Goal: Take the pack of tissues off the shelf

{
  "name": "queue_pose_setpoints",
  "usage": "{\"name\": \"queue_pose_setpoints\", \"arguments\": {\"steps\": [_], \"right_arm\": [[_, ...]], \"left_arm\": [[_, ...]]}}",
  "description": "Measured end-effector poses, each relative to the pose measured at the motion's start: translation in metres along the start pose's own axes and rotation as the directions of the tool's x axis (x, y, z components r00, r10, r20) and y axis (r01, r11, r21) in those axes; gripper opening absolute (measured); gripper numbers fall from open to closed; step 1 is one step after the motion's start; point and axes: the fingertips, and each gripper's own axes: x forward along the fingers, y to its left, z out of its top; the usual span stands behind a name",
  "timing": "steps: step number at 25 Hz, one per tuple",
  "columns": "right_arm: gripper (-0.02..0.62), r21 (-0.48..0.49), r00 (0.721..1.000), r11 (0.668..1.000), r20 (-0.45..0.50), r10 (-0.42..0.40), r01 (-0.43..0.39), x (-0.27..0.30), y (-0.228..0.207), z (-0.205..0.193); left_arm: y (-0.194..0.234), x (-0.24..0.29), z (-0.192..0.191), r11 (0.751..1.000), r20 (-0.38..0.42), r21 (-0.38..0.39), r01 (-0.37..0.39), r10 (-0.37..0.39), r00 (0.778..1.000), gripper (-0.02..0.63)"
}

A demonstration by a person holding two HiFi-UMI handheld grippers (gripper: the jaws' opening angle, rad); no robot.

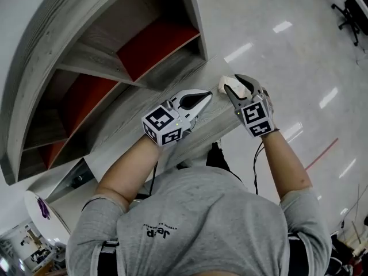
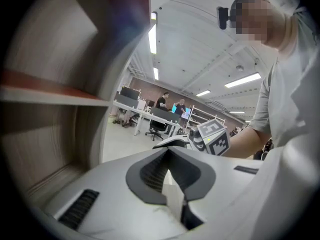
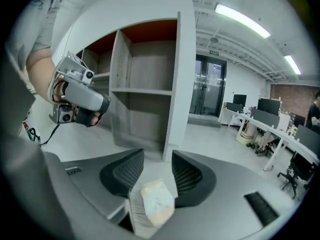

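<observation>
Person: grey T-shirt (image 1: pixel 201 223) nearest the head camera, both bare forearms reaching out toward the shelf.
Left tool (image 1: pixel 208 95): jaws together at the tips, nothing gripped. In its own view (image 2: pixel 168 151) the dark pads met at the far end, with only a pale sliver of surface showing through the gap lower down. It was held over the shelf's outer board, just beside the right tool.
Right tool (image 1: pixel 237 86): jaws spread wide and not pressing on anything. In its own view (image 3: pixel 157 156) the two ribbed pads stood apart with the pack low between them.
Pack of tissues (image 1: pixel 230 84): small, pale and soft-looking. It lay on the shelf's pale board near that board's end, between the right tool's open jaws (image 3: pixel 157 201). Whether either pad touched it could not be told.
Shelf (image 1: pixel 144 96): grey wood-grain unit with open compartments and red back panels (image 1: pixel 155 45). The right gripper view showed it (image 3: pixel 145 99) upright behind the jaws.
Floor (image 1: pixel 287 56): pale and glossy, streaked with light reflections.
Far room: a long bench (image 2: pixel 145 115) with screens, and people standing beside it.
</observation>
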Motion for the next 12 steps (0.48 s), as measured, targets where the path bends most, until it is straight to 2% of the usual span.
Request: {"name": "queue_pose_setpoints", "arguments": {"steps": [5, 12], "right_arm": [[0.185, -0.002, 0.997, 1.0, 0.067, 0.026, -0.026, -0.024, 0.008, 0.066], [0.095, -0.043, 0.98, 0.995, 0.175, 0.098, -0.092, -0.044, 0.054, 0.173]], "left_arm": [[-0.011, -0.042, 0.048, 0.997, 0.074, 0.051, -0.058, 0.054, 0.996, 0.011], [-0.022, -0.135, 0.108, 0.983, 0.168, 0.079, -0.167, 0.152, 0.974, 0.011]]}}
